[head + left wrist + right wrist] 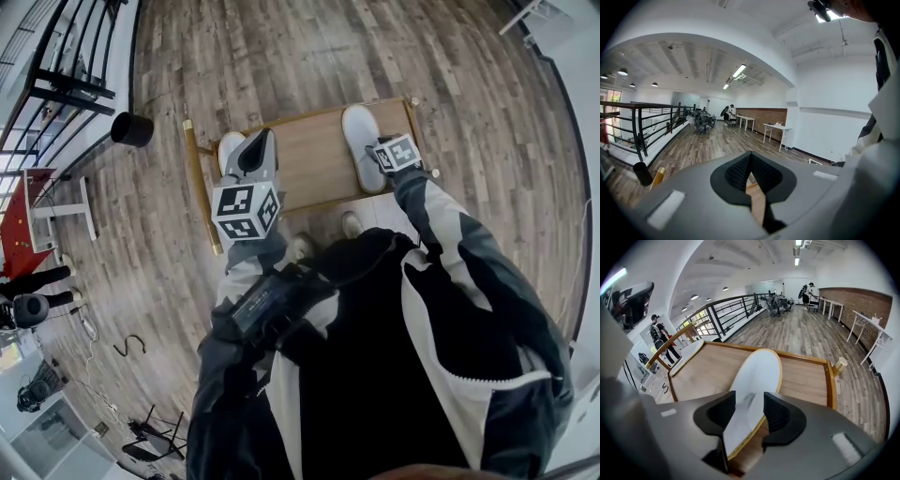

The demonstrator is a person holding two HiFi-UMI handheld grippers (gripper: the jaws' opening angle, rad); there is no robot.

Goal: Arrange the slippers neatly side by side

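Two white slippers lie on a low wooden platform [309, 159]. The right slipper [360, 145] lies sole up with a yellow rim; its heel end sits between the jaws of my right gripper [375, 153], which stand open on either side without pressing it. In the right gripper view this slipper [757, 373] runs away from the right gripper [749, 401], and the other slipper [689, 355] lies at the platform's far left edge. My left gripper [262, 142] hovers shut and empty over the left slipper [228, 150], hiding part of it. In its own view the left gripper [751, 158] points out over the room.
The platform has a raised wooden rim with brass knobs [840, 364] at the corners. A black bin [131, 129] stands by the railing [56, 94] at the left. White tables [776, 129] line the far wall. A person [658, 336] stands beyond the railing.
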